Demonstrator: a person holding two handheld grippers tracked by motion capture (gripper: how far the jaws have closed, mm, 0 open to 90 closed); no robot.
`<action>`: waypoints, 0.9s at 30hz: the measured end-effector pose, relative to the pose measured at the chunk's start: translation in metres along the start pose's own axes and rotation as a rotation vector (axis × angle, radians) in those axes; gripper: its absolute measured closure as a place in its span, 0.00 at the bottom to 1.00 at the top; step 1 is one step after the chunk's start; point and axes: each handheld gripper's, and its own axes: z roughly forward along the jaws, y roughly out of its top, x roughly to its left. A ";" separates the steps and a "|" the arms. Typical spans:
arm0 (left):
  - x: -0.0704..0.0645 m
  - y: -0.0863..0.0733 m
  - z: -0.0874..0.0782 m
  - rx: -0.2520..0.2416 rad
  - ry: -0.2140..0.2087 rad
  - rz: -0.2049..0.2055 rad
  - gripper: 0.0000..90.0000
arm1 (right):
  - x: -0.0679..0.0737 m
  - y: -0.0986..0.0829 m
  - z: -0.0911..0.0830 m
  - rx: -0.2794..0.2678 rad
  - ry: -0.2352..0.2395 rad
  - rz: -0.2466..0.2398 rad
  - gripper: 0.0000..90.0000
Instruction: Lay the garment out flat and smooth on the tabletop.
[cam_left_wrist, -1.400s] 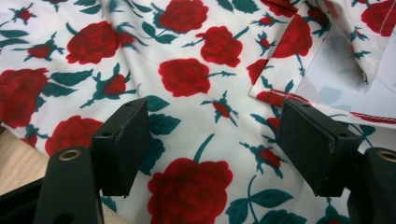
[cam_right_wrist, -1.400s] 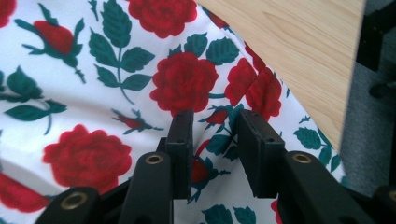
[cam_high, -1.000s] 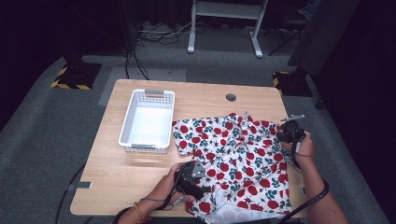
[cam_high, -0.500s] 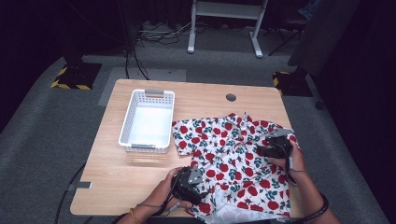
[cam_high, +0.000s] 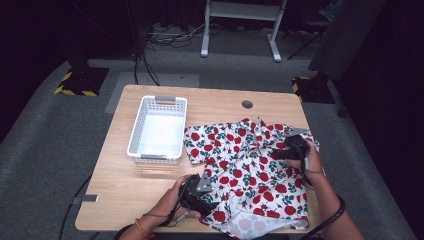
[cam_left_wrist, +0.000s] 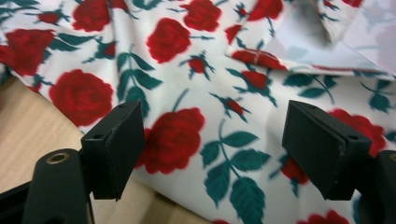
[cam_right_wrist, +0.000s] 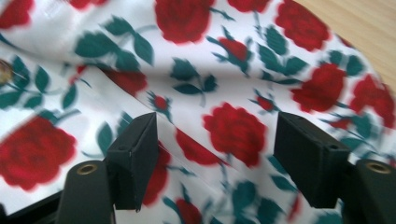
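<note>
The cloth (cam_high: 250, 160) on the right is white, printed with red roses and dark green leaves. The basket (cam_high: 158, 131) to its left is white; the table (cam_high: 125, 185) is pale wood.

right gripper (cam_high: 292, 149) now further in over the rose-print cloth (cam_high: 250, 170), off the table edge; left gripper (cam_high: 200, 192) slightly lower.

The high view looks down over the light wooden table (cam_high: 150, 200); both gripper views look closely at the shared white rose-printed cloth (cam_high: 250, 160).
</note>
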 end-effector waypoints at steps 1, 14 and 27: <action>-0.002 -0.001 -0.001 -0.002 0.000 0.005 0.23 | -0.003 -0.002 -0.005 -0.026 0.004 0.011 0.33; -0.017 -0.001 -0.001 0.006 -0.036 0.045 0.24 | -0.069 -0.016 -0.015 -0.020 -0.114 0.198 0.39; -0.011 -0.009 -0.004 -0.030 -0.059 0.062 0.24 | -0.094 -0.029 0.003 0.050 -0.121 0.280 0.51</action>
